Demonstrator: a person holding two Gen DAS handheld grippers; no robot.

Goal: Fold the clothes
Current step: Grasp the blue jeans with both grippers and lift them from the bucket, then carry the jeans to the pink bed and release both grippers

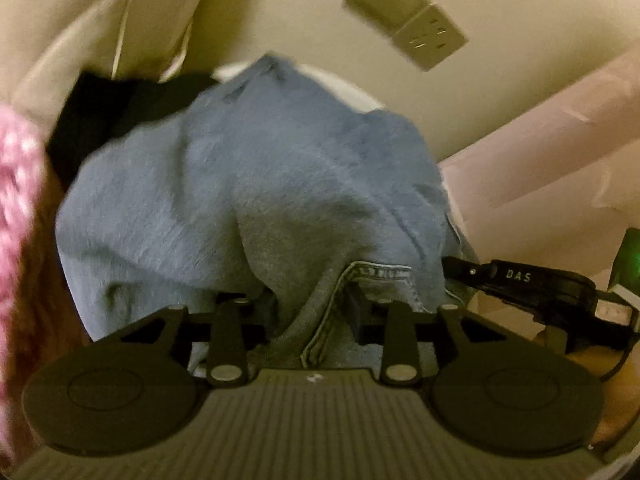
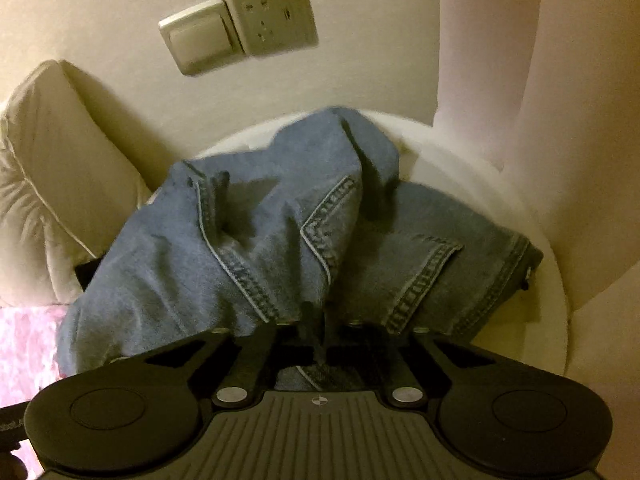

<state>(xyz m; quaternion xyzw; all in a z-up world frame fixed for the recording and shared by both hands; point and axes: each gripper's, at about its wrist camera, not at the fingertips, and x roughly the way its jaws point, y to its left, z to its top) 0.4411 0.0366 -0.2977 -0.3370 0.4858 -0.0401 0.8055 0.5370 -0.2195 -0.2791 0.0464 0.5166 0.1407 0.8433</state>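
A pair of blue jeans (image 1: pixel 248 184) lies crumpled in a heap on a white round table (image 2: pixel 540 280). In the left wrist view my left gripper (image 1: pixel 316 312) is shut on a bunched fold with a stitched hem. Denim hides its left finger, and the right finger (image 1: pixel 356 316) presses against the fold. In the right wrist view the jeans (image 2: pixel 280 240) show seams and a back pocket. My right gripper (image 2: pixel 318 340) is shut on a thin pinch of denim at the near edge. The right gripper's black body (image 1: pixel 540 292) reaches into the heap's right side.
A cream cushion (image 2: pixel 48 184) leans at the left, with a black garment (image 1: pixel 104 120) beside the jeans. Pink patterned cloth (image 1: pixel 16 200) sits at the near left. A switch and socket plate (image 2: pixel 240 28) is on the wall behind, and a pale pink panel (image 1: pixel 560 140) stands at the right.
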